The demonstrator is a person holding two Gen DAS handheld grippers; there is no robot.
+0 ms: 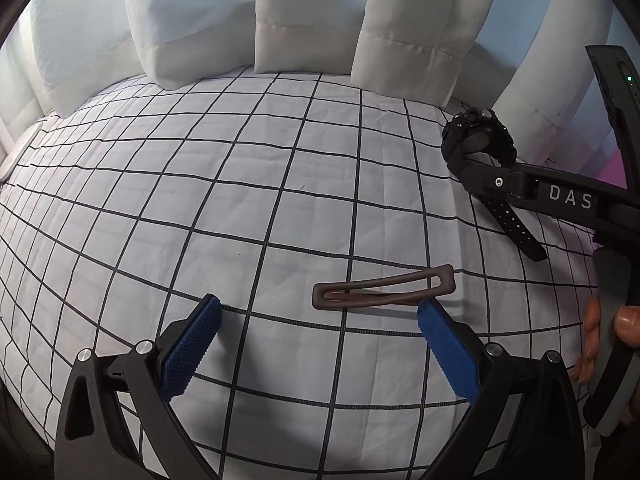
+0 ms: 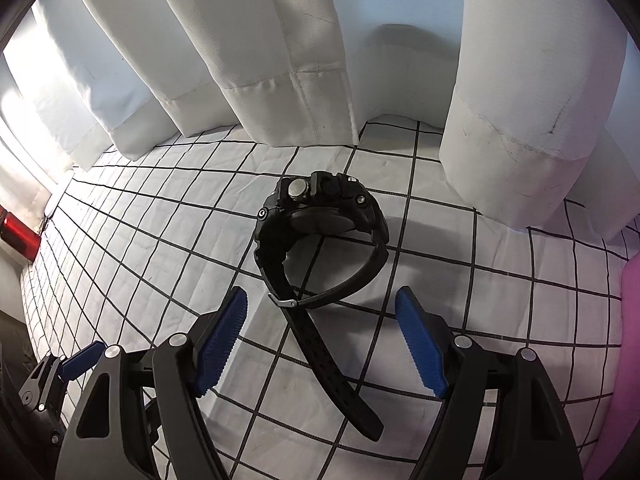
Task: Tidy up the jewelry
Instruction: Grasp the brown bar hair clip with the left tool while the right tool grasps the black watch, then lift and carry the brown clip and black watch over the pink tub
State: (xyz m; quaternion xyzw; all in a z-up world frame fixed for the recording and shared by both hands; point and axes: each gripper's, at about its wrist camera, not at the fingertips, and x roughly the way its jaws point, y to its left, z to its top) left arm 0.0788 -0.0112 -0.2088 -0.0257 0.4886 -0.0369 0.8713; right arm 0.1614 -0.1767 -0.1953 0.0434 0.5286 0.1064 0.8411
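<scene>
My right gripper (image 2: 320, 336) hangs spread, empty, the black watch (image 2: 320, 220) just ahead, its strap (image 2: 332, 372) between my pads. My left gripper (image 1: 318, 324) is spread too, the brown hair clip (image 1: 384, 286) at its tips. Closing on the loose strap alone, I risk the heavy watch swinging out.

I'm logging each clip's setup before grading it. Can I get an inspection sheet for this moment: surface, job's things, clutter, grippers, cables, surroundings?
Surface: white bedspread with a black grid, lying flat.
Job's things: black wristwatch resting on its side, strap buckled, its tail trailing toward the camera; brown hair clip lying flat, apart from the watch.
Clutter: nothing seen.
Grippers: left gripper open above the clip, nothing between the pads; right gripper open, straddling the watch strap without pressing it.
Cables: nothing seen.
Surroundings: white curtains hanging down to the bed's far edge; a pink thing at the right edge, unidentifiable.
</scene>
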